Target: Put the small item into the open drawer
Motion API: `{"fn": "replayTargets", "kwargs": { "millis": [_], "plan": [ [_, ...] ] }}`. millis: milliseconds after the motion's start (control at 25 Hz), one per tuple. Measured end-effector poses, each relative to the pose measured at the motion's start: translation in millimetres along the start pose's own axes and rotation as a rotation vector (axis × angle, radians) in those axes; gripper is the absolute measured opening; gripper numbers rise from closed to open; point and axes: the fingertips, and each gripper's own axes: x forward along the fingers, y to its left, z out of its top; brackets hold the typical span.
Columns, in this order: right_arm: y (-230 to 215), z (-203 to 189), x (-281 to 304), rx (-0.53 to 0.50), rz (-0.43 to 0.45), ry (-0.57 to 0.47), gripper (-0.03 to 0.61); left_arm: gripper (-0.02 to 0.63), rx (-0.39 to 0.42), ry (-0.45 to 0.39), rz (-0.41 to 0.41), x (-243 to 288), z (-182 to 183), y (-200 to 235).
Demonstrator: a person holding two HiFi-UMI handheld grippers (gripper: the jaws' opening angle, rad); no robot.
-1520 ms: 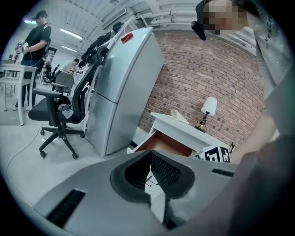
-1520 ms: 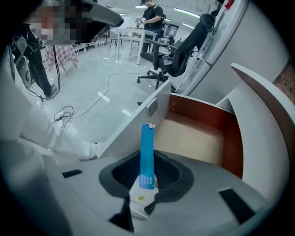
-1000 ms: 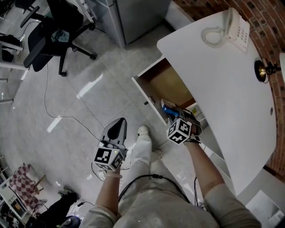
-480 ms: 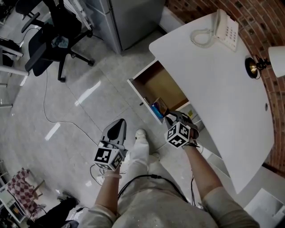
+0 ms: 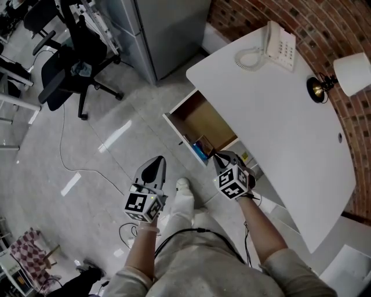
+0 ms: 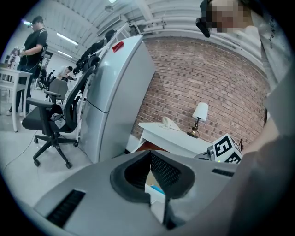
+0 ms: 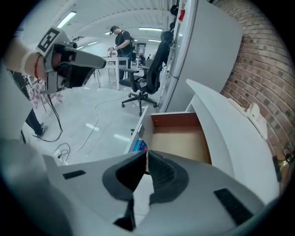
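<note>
Pale tiled floor [image 5: 87, 145] filled most of the head view, with a white desk [image 5: 278, 110] against a brick wall [image 5: 272, 11], a telephone [image 5: 279, 39] and a lamp [image 5: 342, 72] on top; beneath the desk's edge the drawer [image 5: 206, 119] stood pulled out, and a small blue item [image 5: 200, 152] lay in its near corner, just behind the front panel; the right gripper [image 5: 222, 160] hung just beside that corner, outside the drawer as far as I could tell, while the left gripper [image 5: 154, 164] hovered over bare floor, well apart from the drawer.

From the left gripper view I saw its jaws meeting at the tips with nothing pinched between them; a grey cabinet [image 6: 115, 92] and the desk stood beyond, and a sliver of blue showed through the gap below the tips.

From the right gripper view the jaws were closing, narrowed almost to touching, and nothing sat between them; past the tips the drawer's wooden floor lay mostly bare, with the blue item tucked at the front.

I took that blue piece to be the task's thing, though I could not be certain; if so, the placing looked done, both tongs carried nothing, and all that seemed left was drawing the right gripper clear; the drawer was not yet pushed in, which the task did not ask for.
</note>
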Motion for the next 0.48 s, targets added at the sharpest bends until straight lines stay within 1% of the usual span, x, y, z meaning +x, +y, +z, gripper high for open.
{"fn": "replayTargets", "kwargs": {
  "millis": [200,480],
  "plan": [
    [-10,21,-24,0.100,-0.013,-0.099,0.006,0.006,0.027,-0.014,-0.015,3,13,-7],
    [-22,43,-58,0.203,-0.032,-0.219,0.006,0.006,0.057,-0.031,-0.034,2,27,-16]
  ]
}}
